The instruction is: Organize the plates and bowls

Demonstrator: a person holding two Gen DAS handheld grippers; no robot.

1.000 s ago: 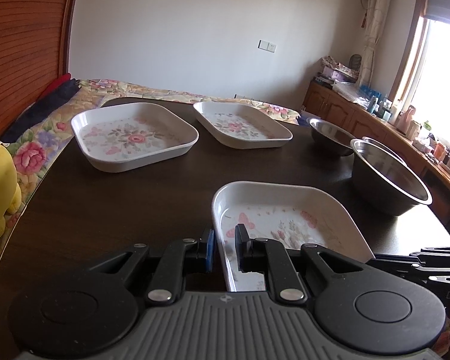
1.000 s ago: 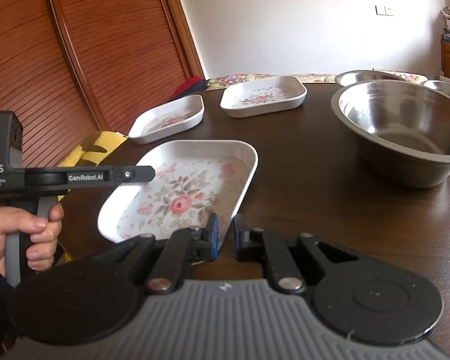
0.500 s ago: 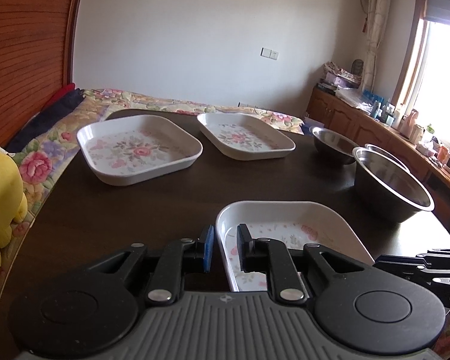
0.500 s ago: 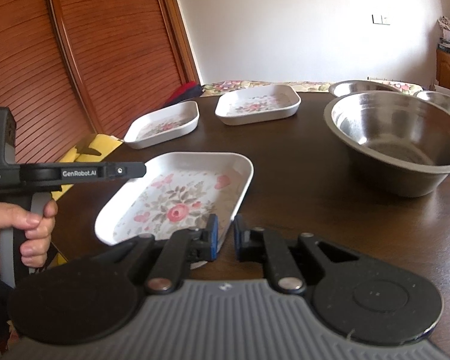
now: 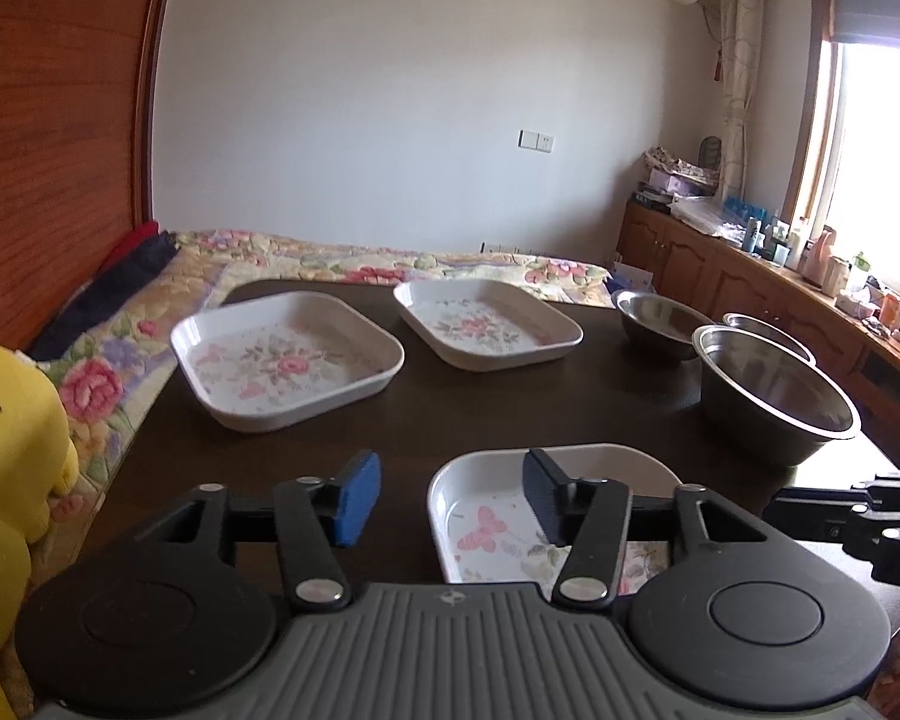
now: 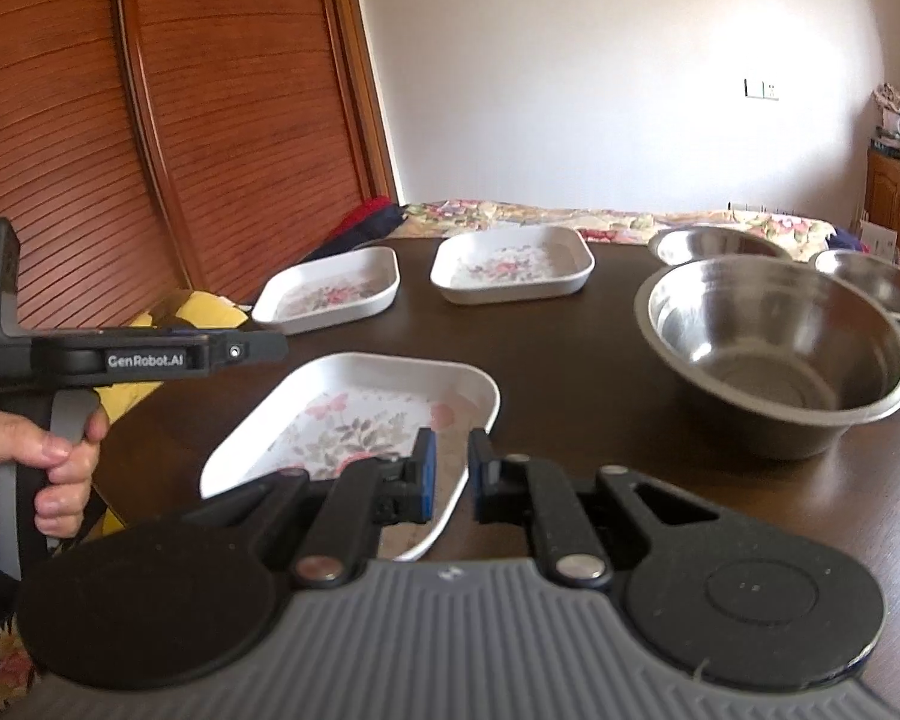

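My left gripper (image 5: 450, 495) is spread wide and holds nothing; its right finger hangs over the near floral plate (image 5: 492, 516). My right gripper (image 6: 450, 474) shows a narrow gap, grasping nothing, poised at that plate's right rim. I count 3 white floral plates and 3 steel bowls (image 6: 780, 348) on the dark table (image 6: 570, 360).

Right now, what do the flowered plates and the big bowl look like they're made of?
Nearest flowered plate: glossy white, printed flowers, soft sheen; likely melamine or glazed ceramic, can't tell which. Big bowl: bare silvery metal, likely stainless steel, with mirror-like reflections inside and a thin rolled rim.
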